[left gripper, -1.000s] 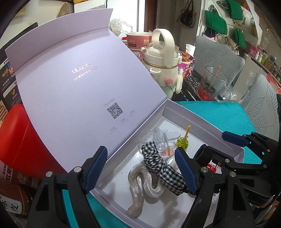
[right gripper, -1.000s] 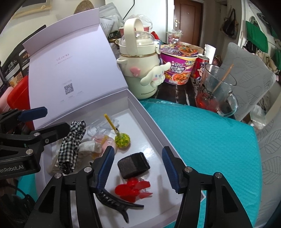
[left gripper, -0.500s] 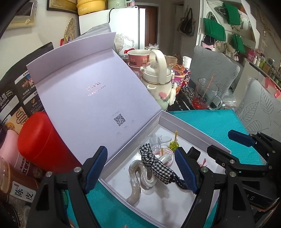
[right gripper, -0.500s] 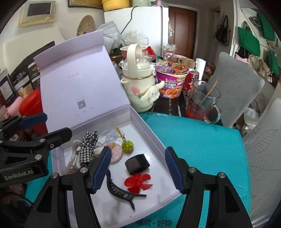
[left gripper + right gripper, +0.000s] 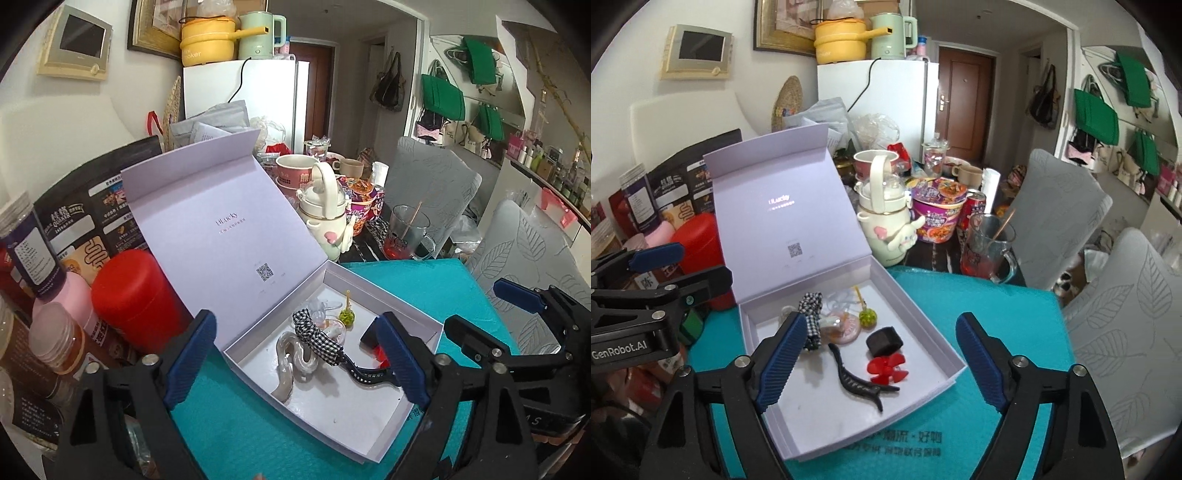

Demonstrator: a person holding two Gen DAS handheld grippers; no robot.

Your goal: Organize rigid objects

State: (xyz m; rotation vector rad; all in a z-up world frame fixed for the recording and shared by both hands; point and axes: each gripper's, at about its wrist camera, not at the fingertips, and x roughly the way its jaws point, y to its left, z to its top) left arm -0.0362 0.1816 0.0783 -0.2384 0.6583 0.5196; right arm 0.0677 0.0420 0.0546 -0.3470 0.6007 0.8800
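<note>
An open lilac box (image 5: 955, 363) (image 5: 382, 448) lies on a teal mat, its lid (image 5: 786, 206) standing up behind it. Inside lie a black claw clip (image 5: 857, 384), a red flower clip (image 5: 886, 367), a black block (image 5: 884, 339), a green ball pin (image 5: 868, 317), a checked scrunchie (image 5: 317, 338) and a pearly wavy clip (image 5: 291, 363). My left gripper (image 5: 299, 360) and right gripper (image 5: 881, 363) hover above the box, jaws opening, nothing between the pads. The right gripper (image 5: 517, 317) also shows in the left wrist view, and the left gripper (image 5: 676, 266) in the right wrist view.
A cream kettle (image 5: 886, 221), a noodle cup (image 5: 936, 208) and a glass mug (image 5: 988, 251) stand behind the box. A red canister (image 5: 136, 299), jars and packets crowd the left side. Grey chairs (image 5: 1052, 206) stand at the right.
Both grippers have risen and drawn back from the box, so more of the room shows. Their jaws have spread wider. The box contents have not moved.
</note>
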